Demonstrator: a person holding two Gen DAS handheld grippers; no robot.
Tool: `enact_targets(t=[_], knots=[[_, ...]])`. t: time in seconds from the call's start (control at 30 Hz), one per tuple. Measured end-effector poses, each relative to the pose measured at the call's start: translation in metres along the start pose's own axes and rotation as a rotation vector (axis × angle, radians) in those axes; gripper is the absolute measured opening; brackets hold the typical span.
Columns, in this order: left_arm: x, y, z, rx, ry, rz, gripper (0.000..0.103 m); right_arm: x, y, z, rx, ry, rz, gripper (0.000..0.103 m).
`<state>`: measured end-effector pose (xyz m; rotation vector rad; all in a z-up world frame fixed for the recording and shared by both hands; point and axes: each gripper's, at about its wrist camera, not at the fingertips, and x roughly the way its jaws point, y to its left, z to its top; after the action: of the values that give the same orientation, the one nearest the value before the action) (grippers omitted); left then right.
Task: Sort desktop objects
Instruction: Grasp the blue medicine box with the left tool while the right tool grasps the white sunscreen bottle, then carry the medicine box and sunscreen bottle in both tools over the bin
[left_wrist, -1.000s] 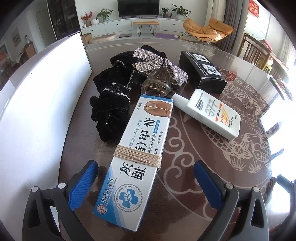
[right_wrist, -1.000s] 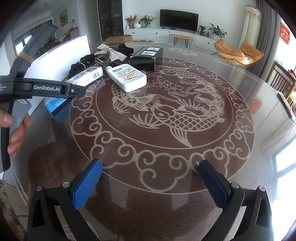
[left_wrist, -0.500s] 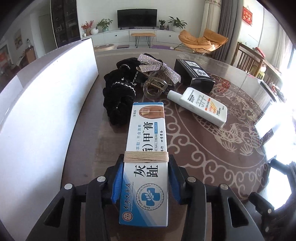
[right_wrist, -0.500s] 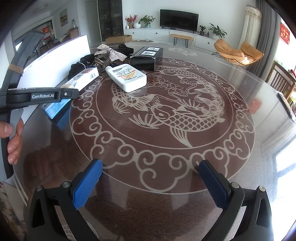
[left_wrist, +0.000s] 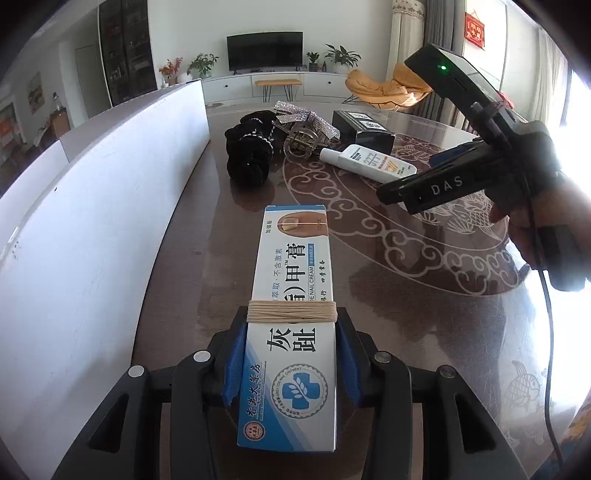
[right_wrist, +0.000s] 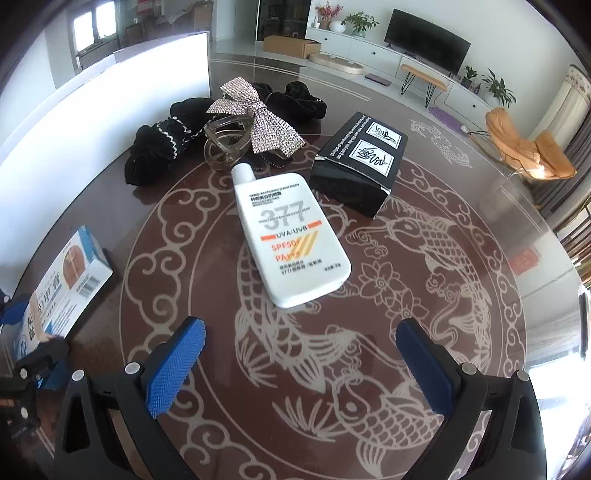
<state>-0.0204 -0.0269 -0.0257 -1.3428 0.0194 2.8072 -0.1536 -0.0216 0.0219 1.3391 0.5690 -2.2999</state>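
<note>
Low in the middle of the left wrist view, the left hand-held gripper (left_wrist: 291, 363) is clamped on a long white-and-blue cardboard nail-cream box (left_wrist: 293, 314), its blue pads (left_wrist: 235, 363) pressing both long sides just behind a band of tan string wound round the box. The box points up the frame, its far end over the dark glossy bench (left_wrist: 424, 332) with its pale carp and scroll pattern. Left of it runs a tall white panel (left_wrist: 92, 229). Toward the upper middle lie a black velvet scrunchie (left_wrist: 249, 155), a silver rhinestone bow (left_wrist: 306, 120) resting on a clear plastic hair claw (left_wrist: 299, 147), a flat white sunscreen bottle (left_wrist: 369, 162), and a black rectangular carton (left_wrist: 364, 131) behind it. At the right of that frame the right hand-held gripper's dark body is seen side-on over the bench. From the right wrist view, the right hand-held gripper (right_wrist: 299, 363) has its blue fingers wide apart and holds nothing; the sunscreen bottle (right_wrist: 290, 236) lies flat at centre frame, just above the gap between them, cap pointing up the frame toward the hair claw (right_wrist: 225, 142). The nail-cream box (right_wrist: 62, 288) shows at the left edge.
</note>
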Motion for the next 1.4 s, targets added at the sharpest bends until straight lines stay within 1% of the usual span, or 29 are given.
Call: enact_targets(t=[0.07,0.13,0.2,0.23,0.27,0.3,0.33,0.43,0.57,0.67,0.77,0.87,0.97,1.07,1.13,1.23,1.3,1.4], knots=[[-0.001,0.0,0.0,-0.001,-0.001,-0.001,0.044,0.011,-0.001,0.017,0.013,0.0,-0.003,0.103],[-0.002,0.001,0.0,-0.003,-0.006,0.0,0.044,0.02,-0.003,0.027,0.038,0.01,0.018,0.102],[-0.002,0.001,0.0,-0.005,-0.01,-0.001,0.044,0.023,-0.006,0.034,0.07,-0.006,0.057,0.088],[-0.002,0.001,-0.001,-0.008,-0.012,-0.002,0.044,0.023,-0.009,0.035,0.088,-0.011,0.103,0.071],[-0.002,0.001,-0.001,-0.008,-0.013,-0.002,0.044,0.02,-0.01,0.036,0.097,-0.023,0.105,0.064],[-0.002,0.001,-0.001,-0.008,-0.014,0.0,0.044,0.02,-0.01,0.036,0.101,-0.016,0.114,0.054],[-0.002,0.001,-0.001,-0.007,-0.015,0.001,0.044,0.017,-0.01,0.033,0.097,-0.012,0.122,0.052],[-0.003,0.005,-0.001,-0.023,-0.016,-0.012,0.044,0.008,-0.002,0.021,0.092,0.022,0.13,0.052],[-0.009,0.01,-0.003,-0.065,-0.007,-0.051,0.044,-0.026,0.002,-0.008,0.122,-0.005,0.162,0.052],[-0.024,0.012,-0.006,-0.121,-0.024,-0.091,0.044,-0.052,-0.001,-0.021,0.162,-0.025,0.191,0.052],[-0.047,0.011,-0.005,-0.146,-0.052,-0.122,0.044,-0.072,-0.006,-0.031,0.212,-0.035,0.217,0.052],[-0.081,0.017,0.005,-0.161,-0.109,-0.142,0.044,-0.093,-0.001,-0.028,0.23,-0.073,0.234,0.052],[-0.116,0.038,0.018,-0.188,-0.169,-0.154,0.044,-0.114,0.014,-0.007,0.232,-0.136,0.275,0.052],[-0.145,0.073,0.026,-0.231,-0.208,-0.132,0.044,-0.133,0.04,0.02,0.224,-0.2,0.328,0.052],[-0.162,0.104,0.027,-0.271,-0.23,-0.104,0.044,-0.143,0.063,0.039,0.205,-0.239,0.367,0.052],[-0.179,0.149,0.025,-0.322,-0.25,-0.031,0.044,-0.153,0.103,0.066,0.171,-0.279,0.43,0.052],[-0.179,0.178,0.022,-0.352,-0.234,0.033,0.044,-0.156,0.132,0.082,0.144,-0.293,0.464,0.052],[-0.164,0.216,0.014,-0.399,-0.169,0.103,0.044,-0.155,0.178,0.1,0.088,-0.294,0.496,0.052]])
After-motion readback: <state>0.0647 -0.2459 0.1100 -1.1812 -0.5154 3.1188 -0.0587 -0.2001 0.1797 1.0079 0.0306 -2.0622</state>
